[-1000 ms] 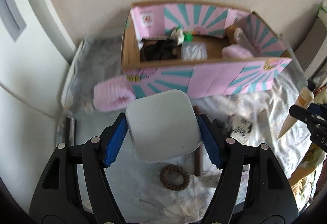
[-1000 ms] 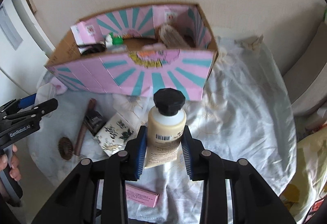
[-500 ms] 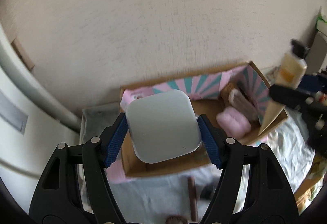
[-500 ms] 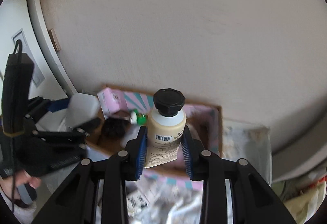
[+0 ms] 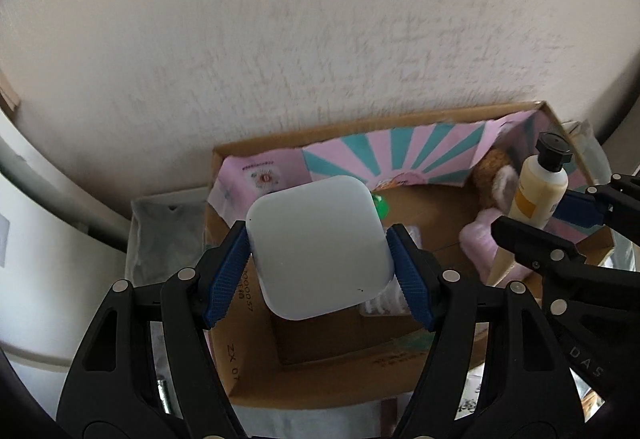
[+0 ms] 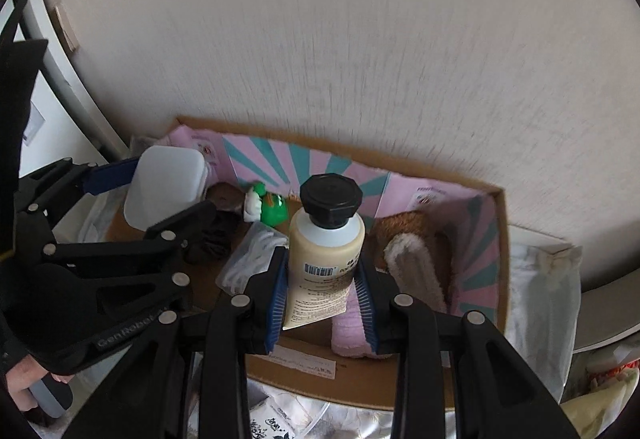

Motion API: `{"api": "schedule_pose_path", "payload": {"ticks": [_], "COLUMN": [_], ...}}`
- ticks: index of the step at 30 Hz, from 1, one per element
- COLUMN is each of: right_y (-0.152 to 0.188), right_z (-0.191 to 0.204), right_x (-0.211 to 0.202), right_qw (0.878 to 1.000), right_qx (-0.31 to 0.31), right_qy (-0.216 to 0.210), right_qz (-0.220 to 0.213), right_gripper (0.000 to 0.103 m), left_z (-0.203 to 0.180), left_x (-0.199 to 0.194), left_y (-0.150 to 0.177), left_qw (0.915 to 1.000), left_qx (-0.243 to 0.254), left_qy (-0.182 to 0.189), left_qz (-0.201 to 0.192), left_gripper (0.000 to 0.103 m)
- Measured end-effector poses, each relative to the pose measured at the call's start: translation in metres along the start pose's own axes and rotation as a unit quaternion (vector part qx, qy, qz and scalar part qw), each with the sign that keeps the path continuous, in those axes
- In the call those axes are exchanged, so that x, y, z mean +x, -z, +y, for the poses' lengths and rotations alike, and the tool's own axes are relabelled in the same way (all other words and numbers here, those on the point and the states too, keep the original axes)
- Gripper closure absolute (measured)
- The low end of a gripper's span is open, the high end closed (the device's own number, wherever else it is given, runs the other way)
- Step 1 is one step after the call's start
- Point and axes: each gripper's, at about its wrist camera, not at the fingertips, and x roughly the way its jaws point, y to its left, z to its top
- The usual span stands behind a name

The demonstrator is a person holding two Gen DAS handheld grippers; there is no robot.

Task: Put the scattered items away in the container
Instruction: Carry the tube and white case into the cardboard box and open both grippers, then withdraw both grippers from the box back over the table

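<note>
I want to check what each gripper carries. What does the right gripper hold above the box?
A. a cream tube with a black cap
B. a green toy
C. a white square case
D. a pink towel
A: the right gripper is shut on the cream tube with a black cap, over the cardboard box.

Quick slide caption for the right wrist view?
Right gripper holds a black-capped lotion tube over the patterned cardboard box.
</note>
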Motion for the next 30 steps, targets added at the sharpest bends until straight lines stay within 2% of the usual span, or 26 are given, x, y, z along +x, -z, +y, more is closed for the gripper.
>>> {"api": "schedule_pose_path", "payload": {"ticks": [10, 11, 12, 13, 14, 18, 20, 30], "right_y": [0.002, 0.002, 0.001, 0.001, 0.0, -0.001, -0.001, 0.008], "right_z": [-0.003, -0.002, 0.003, 0.004, 0.006, 0.004, 0.001, -0.001], "right_x": [0.02, 0.021, 0.02, 0.019, 0.018, 0.012, 0.01, -0.024], "right_qw": [1.0, 1.0, 1.0, 1.0, 0.999, 0.999, 0.999, 0.999], "right_qx": [-0.007, -0.01, -0.013, -0.018, -0.024, -0.032, -0.024, -0.015], "right_qy": [0.002, 0.0, 0.0, 0.004, 0.011, 0.019, 0.019, 0.03], "right_qz": [0.027, 0.029, 0.029, 0.024, 0.019, -0.005, -0.011, -0.037], "right_gripper": [0.073, 0.072, 0.072, 0.071, 0.065, 0.045, 0.041, 0.041], "left_z": [0.006, 0.006, 0.006, 0.005, 0.005, 0.004, 0.005, 0.021], "left_x": [0.023, 0.024, 0.024, 0.023, 0.021, 0.015, 0.012, -0.034], "left_y": [0.002, 0.002, 0.002, 0.002, 0.001, 0.0, -0.001, 0.012], "left_qw": [0.9993, 0.9992, 0.9991, 0.9989, 0.9985, 0.9982, 0.9981, 0.9978], "left_qx": [-0.016, -0.016, -0.014, -0.011, -0.006, 0.009, 0.008, -0.025], "left_qy": [-0.004, -0.008, -0.018, -0.032, -0.045, -0.056, -0.058, -0.061], "left_qz": [0.034, 0.037, 0.037, 0.033, 0.029, 0.02, 0.017, -0.005], "left_gripper": [0.034, 0.026, 0.013, 0.01, 0.007, 0.005, 0.005, 0.005]}}
